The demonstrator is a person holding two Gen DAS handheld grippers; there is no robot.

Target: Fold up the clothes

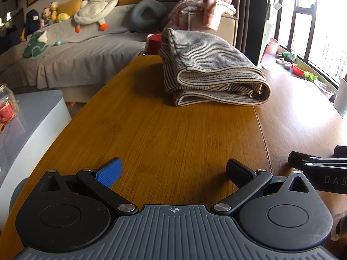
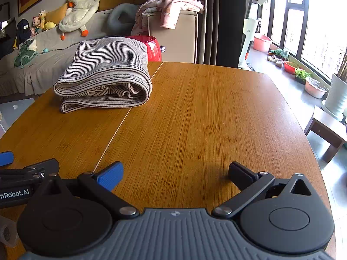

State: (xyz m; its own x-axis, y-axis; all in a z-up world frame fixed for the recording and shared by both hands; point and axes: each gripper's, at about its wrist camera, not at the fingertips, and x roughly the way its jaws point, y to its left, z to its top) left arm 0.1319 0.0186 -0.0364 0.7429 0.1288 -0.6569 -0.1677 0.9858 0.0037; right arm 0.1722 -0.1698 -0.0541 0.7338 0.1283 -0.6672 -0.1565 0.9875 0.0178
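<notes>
A grey-and-cream striped garment [image 1: 208,69] lies folded in a thick bundle at the far end of the wooden table [image 1: 173,130]; in the right wrist view the same garment [image 2: 106,73] sits far left. My left gripper [image 1: 173,169] hovers low over the near part of the table, open, nothing between its fingers, well short of the garment. My right gripper [image 2: 175,173] is beside it on the right, also open and holding nothing. Each gripper's body shows at the edge of the other's view.
A grey sofa [image 1: 71,49] with plush toys and a goose toy [image 1: 95,4] runs along the far left. A red stool [image 2: 151,47] and a beige box topped with pink clothes [image 2: 173,6] stand behind the table. A white-grey cabinet with a jar [image 1: 6,106] is at left.
</notes>
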